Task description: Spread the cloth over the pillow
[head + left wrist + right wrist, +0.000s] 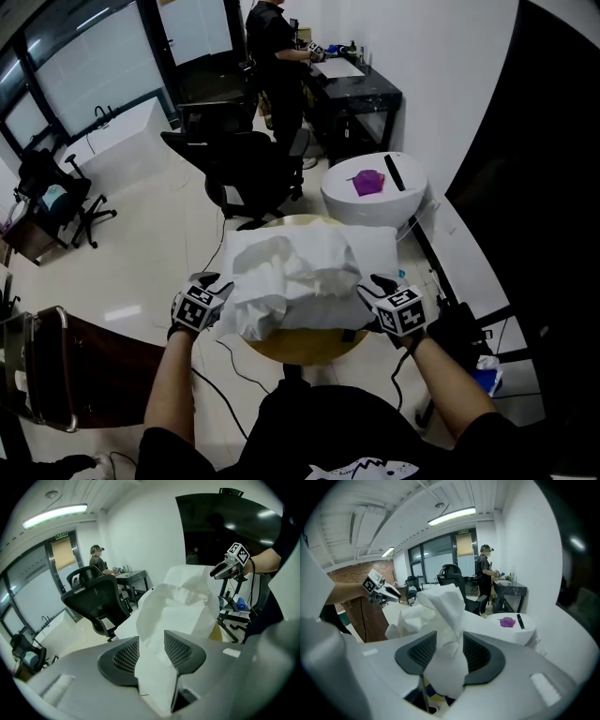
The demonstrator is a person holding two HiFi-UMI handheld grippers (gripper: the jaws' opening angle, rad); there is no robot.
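A crumpled white cloth lies heaped on a white pillow that rests on a small round wooden table. My left gripper holds the cloth's near left edge, and my right gripper holds its near right edge. In the left gripper view the cloth runs up from between the mesh pads of the left gripper. In the right gripper view a bunched fold of cloth is pinched in the right gripper. Each gripper view shows the other gripper across the cloth.
A black office chair stands just beyond the table. A white round table with a purple object is at the back right. A person stands at a dark desk. A brown chair is at the near left.
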